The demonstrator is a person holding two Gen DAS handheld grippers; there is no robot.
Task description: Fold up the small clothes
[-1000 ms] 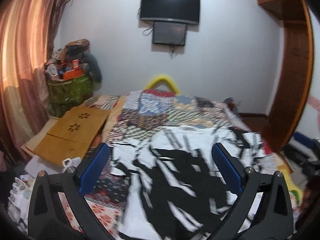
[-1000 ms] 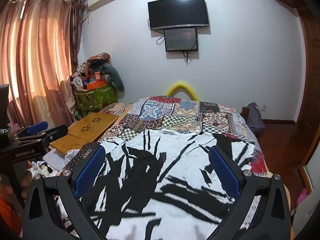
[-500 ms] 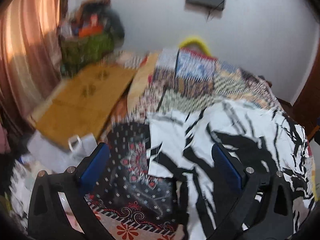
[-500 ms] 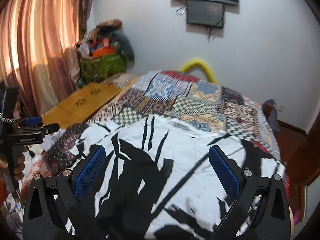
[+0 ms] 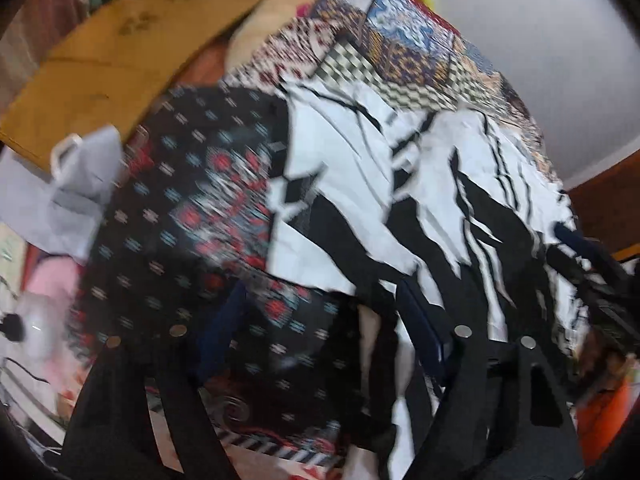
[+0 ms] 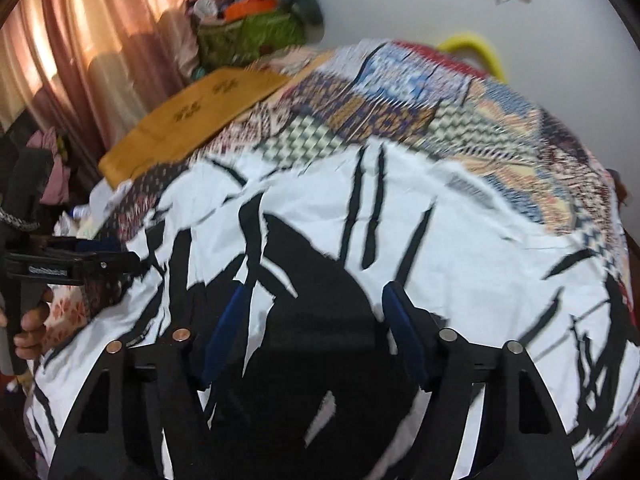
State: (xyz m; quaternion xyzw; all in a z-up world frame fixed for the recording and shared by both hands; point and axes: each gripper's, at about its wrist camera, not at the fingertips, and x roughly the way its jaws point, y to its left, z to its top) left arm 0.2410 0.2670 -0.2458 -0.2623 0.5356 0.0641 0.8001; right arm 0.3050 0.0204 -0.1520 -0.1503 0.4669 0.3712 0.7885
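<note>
A white garment with black brush-stroke print (image 6: 440, 248) lies spread flat on the patchwork bedspread (image 6: 400, 100). It also shows in the left wrist view (image 5: 400, 200), blurred. My right gripper (image 6: 316, 328) is open, low over the garment's near middle, blue pads on either side of a black patch. My left gripper (image 5: 320, 336) is open, low over the garment's left edge where it meets the dark patterned bed cover (image 5: 192, 220). The left gripper also shows in the right wrist view (image 6: 80, 264) at the garment's left side.
A yellow-brown board (image 6: 192, 120) lies at the bed's left side. A green bag piled with items (image 6: 248, 32) stands by the pink curtains (image 6: 80, 40). A grey bag (image 5: 72, 184) lies left of the bed. A yellow hoop (image 6: 476, 48) rises behind the bed.
Both grippers have tilted down and dropped close to the garment. Their jaws have narrowed but are still open. The left gripper has moved to the garment's left edge.
</note>
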